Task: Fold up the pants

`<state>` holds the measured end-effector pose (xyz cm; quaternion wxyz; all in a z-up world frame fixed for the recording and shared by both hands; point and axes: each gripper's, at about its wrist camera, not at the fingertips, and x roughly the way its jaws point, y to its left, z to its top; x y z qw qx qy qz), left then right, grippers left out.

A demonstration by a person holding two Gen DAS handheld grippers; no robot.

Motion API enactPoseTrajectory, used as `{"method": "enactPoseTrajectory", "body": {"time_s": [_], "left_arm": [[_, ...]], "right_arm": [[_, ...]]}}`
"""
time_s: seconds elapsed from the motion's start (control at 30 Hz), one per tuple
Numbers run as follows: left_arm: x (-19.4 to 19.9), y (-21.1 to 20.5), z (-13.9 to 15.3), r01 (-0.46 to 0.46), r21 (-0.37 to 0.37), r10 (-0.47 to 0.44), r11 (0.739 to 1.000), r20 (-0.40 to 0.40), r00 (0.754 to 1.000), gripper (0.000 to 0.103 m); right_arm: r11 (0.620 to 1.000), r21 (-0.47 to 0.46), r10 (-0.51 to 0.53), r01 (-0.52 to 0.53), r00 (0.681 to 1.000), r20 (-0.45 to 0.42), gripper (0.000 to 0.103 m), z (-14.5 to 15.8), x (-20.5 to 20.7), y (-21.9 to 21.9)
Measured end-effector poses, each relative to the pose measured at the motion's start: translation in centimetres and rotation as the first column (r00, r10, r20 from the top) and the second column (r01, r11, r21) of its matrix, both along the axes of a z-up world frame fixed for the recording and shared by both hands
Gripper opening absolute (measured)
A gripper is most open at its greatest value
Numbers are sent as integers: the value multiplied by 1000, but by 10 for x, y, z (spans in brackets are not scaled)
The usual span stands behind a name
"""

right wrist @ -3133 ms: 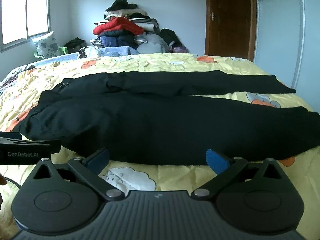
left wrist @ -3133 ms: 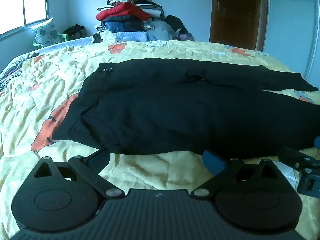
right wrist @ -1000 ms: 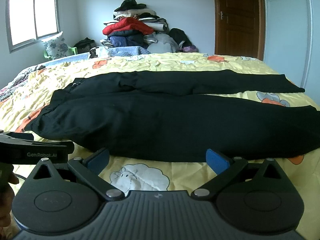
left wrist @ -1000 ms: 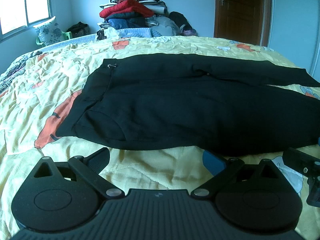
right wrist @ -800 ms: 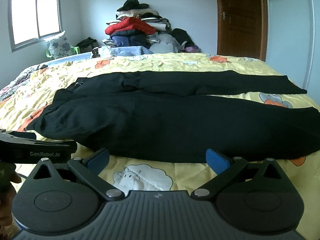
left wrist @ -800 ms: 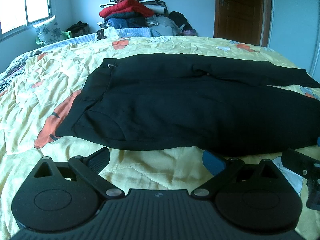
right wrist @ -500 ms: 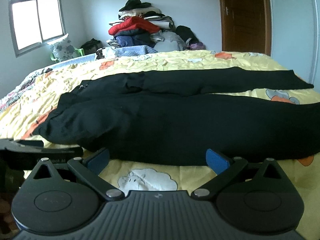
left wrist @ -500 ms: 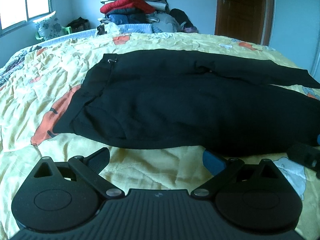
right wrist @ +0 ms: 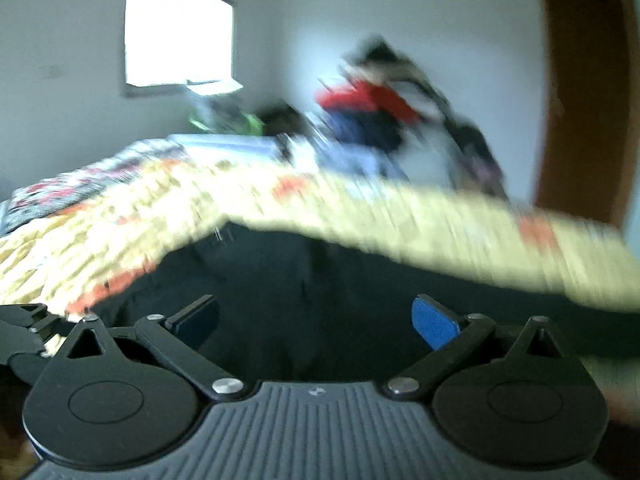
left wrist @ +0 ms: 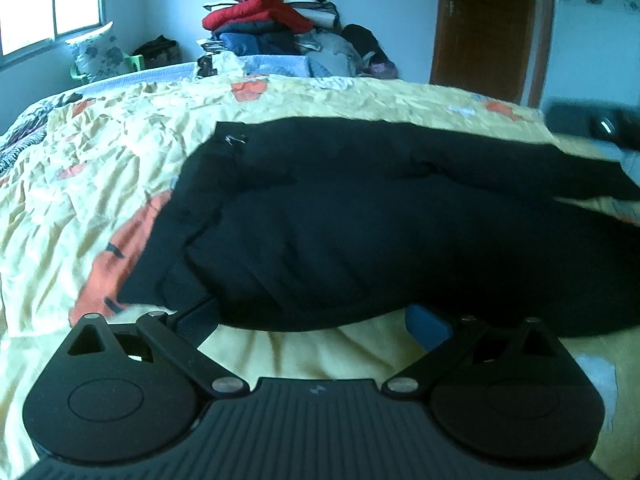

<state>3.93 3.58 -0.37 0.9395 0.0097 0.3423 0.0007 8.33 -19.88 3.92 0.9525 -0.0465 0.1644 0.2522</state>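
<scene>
Left wrist: black pants flat on the yellow bedspread, waistband left. Left gripper fingers spread, at the near hem, gripping nothing. Right wrist: heavy blur. Right gripper fingers spread over the pants.

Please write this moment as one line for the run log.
black fabric pants: flat on yellow patterned quilt, unfolded | left gripper: open, at near edge | right gripper: open, over pants, view blurred
</scene>
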Motion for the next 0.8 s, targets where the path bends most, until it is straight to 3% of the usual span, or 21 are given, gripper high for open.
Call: {"method": "enactPoseTrajectory", "body": {"time_s": [0.13,0.33,0.43,0.57,0.63,0.7,0.73,0.77,0.8], "left_arm": [[18,15,13,-27,-13,27,1000,10,1000,101],[49,39,37,-115,-35,116,993,44,992,101],[68,52,47,-147,-53,150,988,59,987,101],[109,66,50,-173,-62,174,983,18,985,101],[129,73,50,-182,-76,182,980,0,983,101],[149,79,50,-184,-103,183,978,-19,983,101],[160,81,50,-185,-120,183,975,-29,983,101],[172,82,49,-182,-140,179,973,-41,983,101],[185,85,48,-183,-158,177,970,-55,983,101]], "right_arm": [[994,0,110,-112,981,-161,103,-4,89,5],[985,-35,153,-170,947,-283,103,-26,212,5],[978,-88,145,-189,920,-365,96,-45,257,15],[970,-96,147,-223,855,-498,95,-76,302,20],[958,-105,184,-268,851,-493,93,-82,309,21],[939,-107,238,-326,843,-483,82,-81,306,21],[930,-111,260,-351,840,-476,58,-80,302,20],[923,-114,275,-367,838,-471,25,-77,296,19],[919,-123,277,-375,835,-476,11,-77,294,20]]}}
